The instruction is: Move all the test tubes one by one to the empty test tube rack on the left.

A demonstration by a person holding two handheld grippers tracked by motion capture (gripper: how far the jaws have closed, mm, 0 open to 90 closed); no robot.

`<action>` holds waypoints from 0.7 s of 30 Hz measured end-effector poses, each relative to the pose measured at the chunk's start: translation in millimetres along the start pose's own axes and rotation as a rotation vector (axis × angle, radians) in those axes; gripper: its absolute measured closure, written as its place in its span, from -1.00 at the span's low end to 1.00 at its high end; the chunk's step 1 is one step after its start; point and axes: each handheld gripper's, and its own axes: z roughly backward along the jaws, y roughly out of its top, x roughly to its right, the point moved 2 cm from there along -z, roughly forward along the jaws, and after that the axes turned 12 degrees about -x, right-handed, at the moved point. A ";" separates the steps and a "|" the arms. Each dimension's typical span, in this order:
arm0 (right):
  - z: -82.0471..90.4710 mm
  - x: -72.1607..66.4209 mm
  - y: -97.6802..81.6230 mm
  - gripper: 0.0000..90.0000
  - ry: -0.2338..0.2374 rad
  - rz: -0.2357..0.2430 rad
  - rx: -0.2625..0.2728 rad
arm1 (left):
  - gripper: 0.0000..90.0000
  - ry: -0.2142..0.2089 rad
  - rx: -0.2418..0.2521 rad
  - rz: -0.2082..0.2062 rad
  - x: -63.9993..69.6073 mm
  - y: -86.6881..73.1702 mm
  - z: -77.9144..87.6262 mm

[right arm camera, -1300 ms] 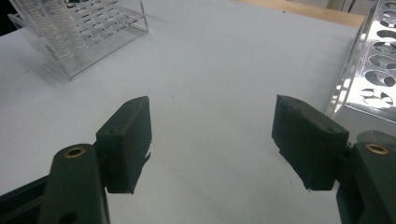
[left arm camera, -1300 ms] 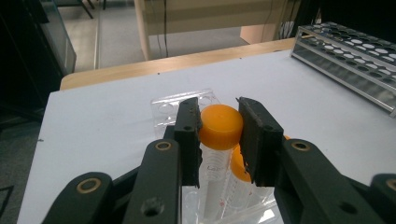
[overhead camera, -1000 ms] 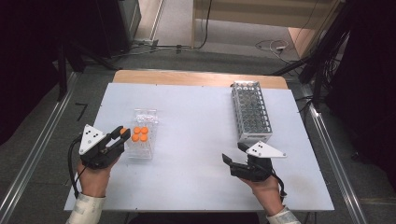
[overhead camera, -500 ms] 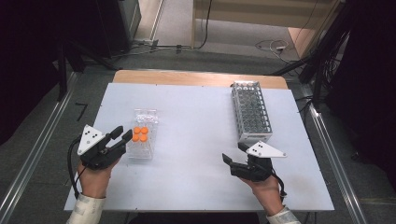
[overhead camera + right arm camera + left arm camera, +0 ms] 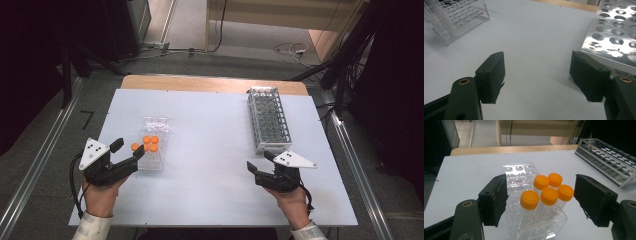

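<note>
Left gripper [image 5: 127, 151], jaws just opened, straddles without touching five orange-capped clear tubes [image 5: 548, 192] in a transparent plastic rack [image 5: 152, 145]; its own view resolves individual caps. Right gripper [image 5: 261, 161] released beside perforated metal rack [image 5: 268, 119].

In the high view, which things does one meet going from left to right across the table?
Left gripper → clear rack with orange-capped tubes → right gripper. The metal rack lies farther back, above the right gripper, so its place against that gripper is unclear.
</note>
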 end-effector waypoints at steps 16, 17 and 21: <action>17.7 35.1 -14.7 -0.40 -0.086 -0.071 0.014 | -0.52 0.008 -0.033 -0.007 4.0 -29.3 11.9; 18.7 36.6 -15.4 -0.40 -0.088 -0.075 0.014 | -0.52 0.012 -0.035 -0.007 3.2 -31.0 13.1; 23.3 42.2 -18.0 -0.40 -0.098 -0.090 0.020 | -0.52 0.019 -0.032 -0.002 1.4 -35.8 16.4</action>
